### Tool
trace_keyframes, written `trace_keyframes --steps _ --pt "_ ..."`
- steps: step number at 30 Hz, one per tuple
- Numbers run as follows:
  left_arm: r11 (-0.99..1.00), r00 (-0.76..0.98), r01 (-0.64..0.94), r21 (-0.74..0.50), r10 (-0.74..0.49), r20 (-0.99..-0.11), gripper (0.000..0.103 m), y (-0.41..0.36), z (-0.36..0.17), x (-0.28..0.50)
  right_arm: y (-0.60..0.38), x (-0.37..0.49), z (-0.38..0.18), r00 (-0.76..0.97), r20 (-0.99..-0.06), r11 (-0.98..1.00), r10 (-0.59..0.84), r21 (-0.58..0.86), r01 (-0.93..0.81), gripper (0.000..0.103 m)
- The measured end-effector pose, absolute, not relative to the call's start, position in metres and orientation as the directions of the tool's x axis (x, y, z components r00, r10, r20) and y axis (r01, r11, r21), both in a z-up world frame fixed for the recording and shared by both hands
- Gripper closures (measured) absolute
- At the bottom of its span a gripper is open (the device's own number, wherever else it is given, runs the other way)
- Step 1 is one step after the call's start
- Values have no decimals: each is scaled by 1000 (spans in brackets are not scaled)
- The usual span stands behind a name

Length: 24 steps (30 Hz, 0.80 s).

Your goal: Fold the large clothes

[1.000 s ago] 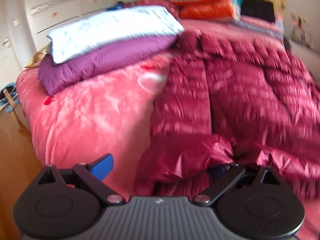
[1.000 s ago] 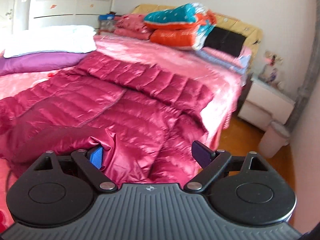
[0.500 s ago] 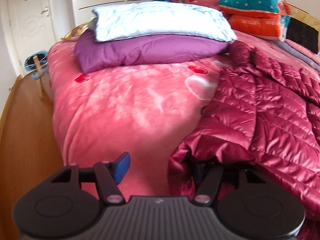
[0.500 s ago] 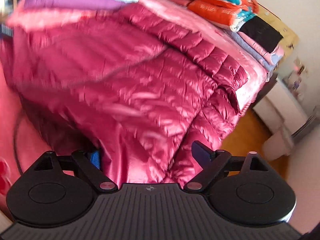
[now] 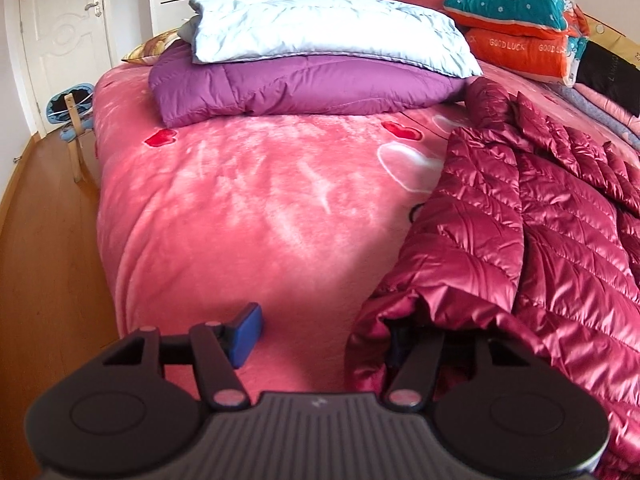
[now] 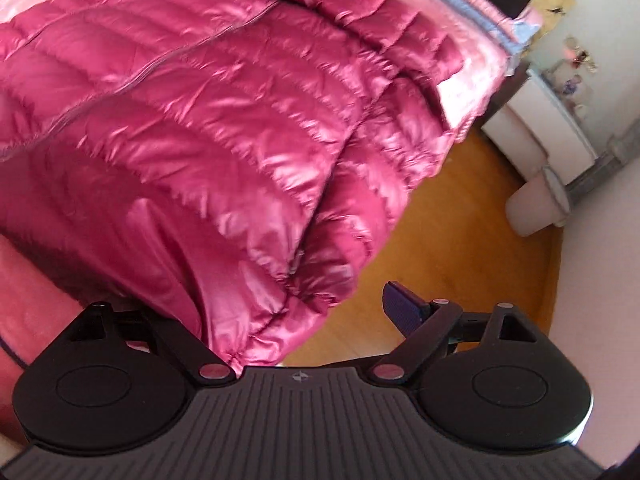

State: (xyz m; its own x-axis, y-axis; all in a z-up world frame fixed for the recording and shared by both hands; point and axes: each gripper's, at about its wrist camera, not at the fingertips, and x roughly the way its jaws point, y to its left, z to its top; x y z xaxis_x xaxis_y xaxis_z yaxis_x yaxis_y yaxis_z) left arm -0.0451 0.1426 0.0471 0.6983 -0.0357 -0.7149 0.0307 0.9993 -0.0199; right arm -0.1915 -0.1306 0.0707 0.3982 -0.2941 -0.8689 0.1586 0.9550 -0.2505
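I see my left tool (image 5: 320,330) half-closed, my right tool (image 6: 256,312) wide, both straddling jacket (image 5: 520,248) edges, neither gripping

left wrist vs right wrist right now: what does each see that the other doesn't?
Left wrist only: white door, small chair, pale blue pillow on purple quilt, orange and teal bedding stack.
Right wrist only: white nightstand, pale bin, the bed's far edge.
Both: maroon puffer jacket, pink bed cover, wooden floor.
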Motion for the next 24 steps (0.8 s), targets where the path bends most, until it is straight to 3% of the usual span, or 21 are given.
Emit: trace_keyframes --steps 3,5,8,13,15,17,18,19,24 --pt "998 700 42 -42 -59 -712 50 142 48 -44 -133 -192 71 394 -887 968 -240 -189 163 28" --pt "994 697 64 -86 -106 -709 76 144 50 -45 -135 -192 75 412 -883 970 -224 -163 179 35" --pt "982 686 76 -173 -177 -706 97 147 52 -46 -140 -195 84 458 -862 972 -217 -148 183 53" --pt "965 714 48 -257 -213 -667 99 153 63 -51 -132 -209 108 602 -732 947 -319 -266 178 61" --pt "951 722 23 -309 -229 -652 99 159 68 -52 -128 -211 112 623 -691 928 -367 -324 187 58" --pt "943 732 -6 -333 -223 -644 99 165 72 -53 -129 -210 110 611 -692 920 -386 -342 193 30" --pt "941 735 -16 -338 -218 -642 99 168 73 -52 -130 -209 108 602 -696 918 -391 -343 199 22" --pt "939 736 -27 -342 -213 -642 99 170 73 -52 -131 -208 106 587 -708 918 -393 -344 200 6" --pt "938 729 -58 -343 -195 -656 99 174 67 -48 -132 -202 90 511 -770 919 -382 -375 122 0"
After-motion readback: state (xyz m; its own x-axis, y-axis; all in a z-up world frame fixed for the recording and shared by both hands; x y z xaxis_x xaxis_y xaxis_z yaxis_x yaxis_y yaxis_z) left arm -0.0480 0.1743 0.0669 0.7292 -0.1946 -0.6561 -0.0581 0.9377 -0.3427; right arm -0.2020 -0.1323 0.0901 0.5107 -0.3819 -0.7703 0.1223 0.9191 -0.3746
